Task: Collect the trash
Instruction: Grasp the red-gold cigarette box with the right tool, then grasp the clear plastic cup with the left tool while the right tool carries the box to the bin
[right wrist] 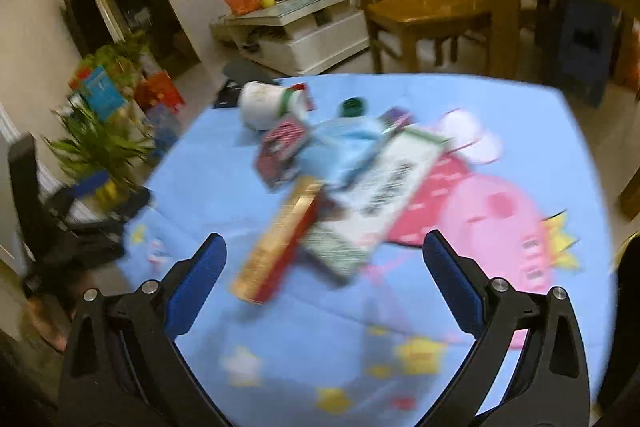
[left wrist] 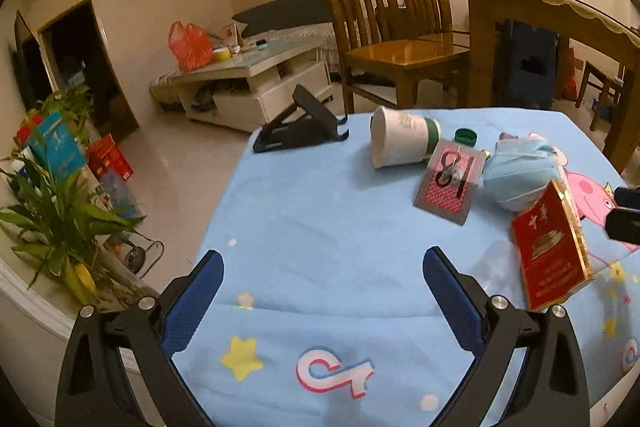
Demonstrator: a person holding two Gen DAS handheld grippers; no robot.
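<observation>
Trash lies on a table with a blue cartoon cloth [left wrist: 320, 227]. In the left wrist view: a tipped white paper cup [left wrist: 400, 143], a green bottle cap [left wrist: 466, 136], a pink-grey card [left wrist: 450, 183], a crumpled blue face mask [left wrist: 520, 175] and a red cigarette box [left wrist: 550, 251]. My left gripper [left wrist: 324, 275] is open and empty, short of the pile. The right wrist view is blurred: the red box [right wrist: 276, 239] and a white barcode carton [right wrist: 380, 195] lie ahead of my open, empty right gripper [right wrist: 324, 267]. The cup [right wrist: 264, 105] is further back.
A black phone stand [left wrist: 300, 127] sits at the table's far left edge. Wooden chairs [left wrist: 392, 39] and a wooden table [left wrist: 552, 27] stand behind. A white coffee table [left wrist: 248, 79] with an orange bag stands further back. Potted plants [left wrist: 60, 211] and boxes line the left wall.
</observation>
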